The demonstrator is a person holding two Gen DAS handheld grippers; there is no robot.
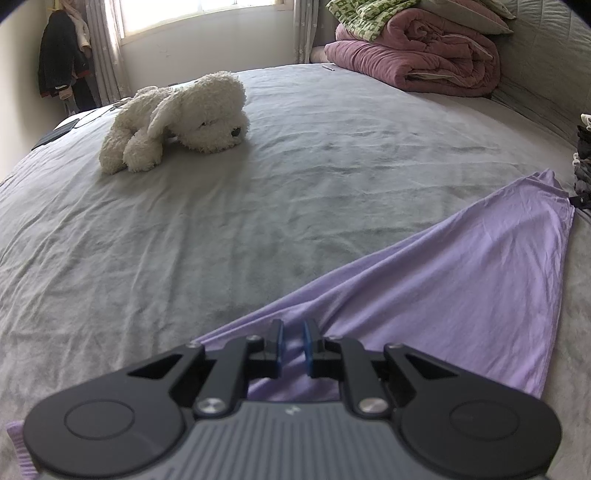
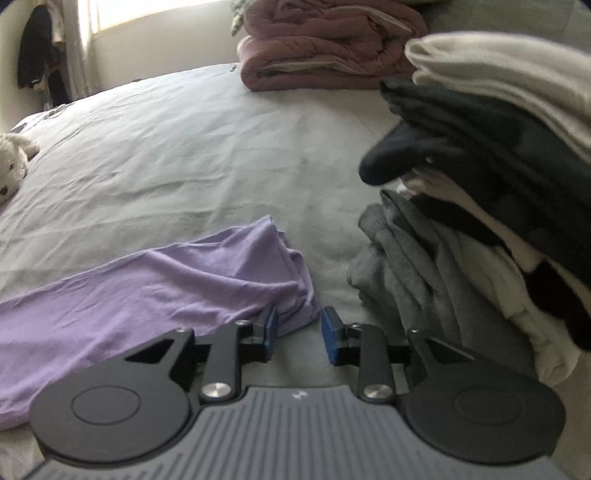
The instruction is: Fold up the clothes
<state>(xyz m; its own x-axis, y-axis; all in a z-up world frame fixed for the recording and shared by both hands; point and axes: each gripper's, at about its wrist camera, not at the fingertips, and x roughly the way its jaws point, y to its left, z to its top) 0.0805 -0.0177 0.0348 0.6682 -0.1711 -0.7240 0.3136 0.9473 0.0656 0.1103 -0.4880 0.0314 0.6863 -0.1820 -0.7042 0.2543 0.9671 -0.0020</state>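
1. My left tool (image 1: 293, 345) is clenched on a fold of the lilac garment (image 1: 461, 280); the cloth bunches between its blue pads (image 1: 307, 347).
2. My right tool (image 2: 298, 334) is released, jaws apart. Its left pad sits against the garment's bunched end (image 2: 291, 291); nothing is held.
3. The lilac garment (image 2: 147, 291) lies flat along the near edge of the bed (image 1: 295, 155), running from my left tool out to a narrow end near the bed's right edge.
4. Just beside that end, to the right, stands a stack of folded clothes (image 2: 480, 206): grey at the bottom, black and white layers, cream on top. It does not touch the garment.
5. The bed wears a wrinkled grey sheet.
6. Well apart, toward the far left of the bed, lies a white plush dog (image 1: 177, 122).
7. At the far right corner sit folded pink quilts (image 1: 417, 62) with a green patterned blanket (image 1: 369, 14) on top.
8. Beyond the bed are a bright window (image 1: 192, 14) with curtains, and dark coats (image 1: 61, 62) hanging in the far left corner of the room.
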